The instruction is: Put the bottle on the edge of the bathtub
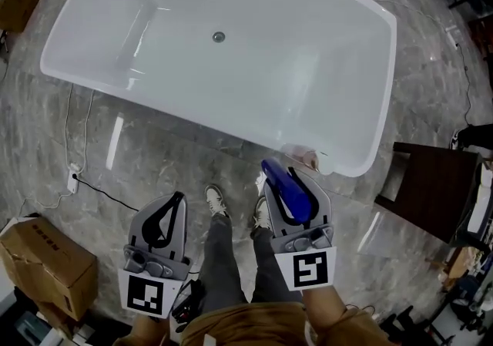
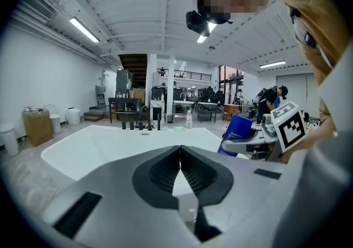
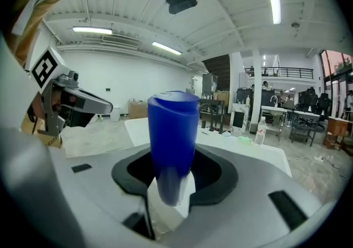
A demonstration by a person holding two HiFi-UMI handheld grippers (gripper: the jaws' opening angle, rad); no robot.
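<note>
Right gripper (image 1: 291,196) clamped on the blue bottle (image 3: 172,131), just short of the bathtub (image 1: 362,159). Left gripper (image 1: 166,217) pressed together, holding nothing. Carrying step; next, reach forward and stand it on the tub's rim.

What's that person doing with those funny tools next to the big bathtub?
A person stands beside a white bathtub with a tool in each hand. The right tool is clamped on a blue bottle, held in the air close to the tub's near corner. The left tool is shut and holds nothing. The bottle is not on the tub's edge yet.
</note>
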